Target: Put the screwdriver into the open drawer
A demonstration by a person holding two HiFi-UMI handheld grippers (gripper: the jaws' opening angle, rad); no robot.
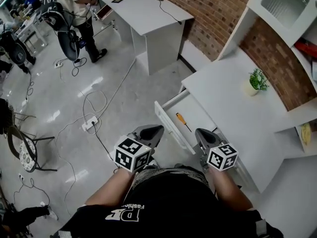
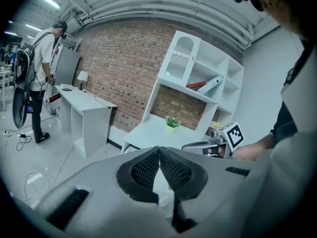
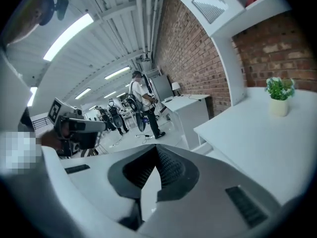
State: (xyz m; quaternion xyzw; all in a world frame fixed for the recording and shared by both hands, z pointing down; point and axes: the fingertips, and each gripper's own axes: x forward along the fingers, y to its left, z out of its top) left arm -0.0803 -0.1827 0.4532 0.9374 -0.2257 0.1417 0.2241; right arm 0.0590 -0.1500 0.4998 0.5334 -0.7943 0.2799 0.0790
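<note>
1. Desk (image 1: 233, 98): white top is stretching ahead of and to the right of both sets of jaws. A small plant pot (image 1: 255, 82) is sitting far beyond the right tips. Nothing on it is looking at risk.
2. Drawer (image 1: 167, 123): it is standing pulled out, its front panel jutting toward the person, just ahead of and below the jaw tips. My guess at the main hazard is that a gripper dropping or swinging forward is likely to knock that front panel. A jolt like that, or a hard shove shut, would set the loose tool rolling or rattling inside.
3. Left gripper (image 1: 158, 129): it is being held close in front of the body. In its own view the ribbed pads (image 2: 148, 168) are meeting at the tips, with nothing caught between them.
4. Right gripper (image 1: 201, 133): it is being held level with the left one. Its pads (image 3: 171, 168) are pressing together too, and it is carrying nothing.
5. Screwdriver (image 1: 183, 123): it is lying flat on the drawer floor, orange handle pointing away from the person. It is ahead of and below both sets of jaws, between the two tips' lines, touching neither and clear of both. The task is reading as finished. Reaching back in would only risk dragging the tool out.
</note>
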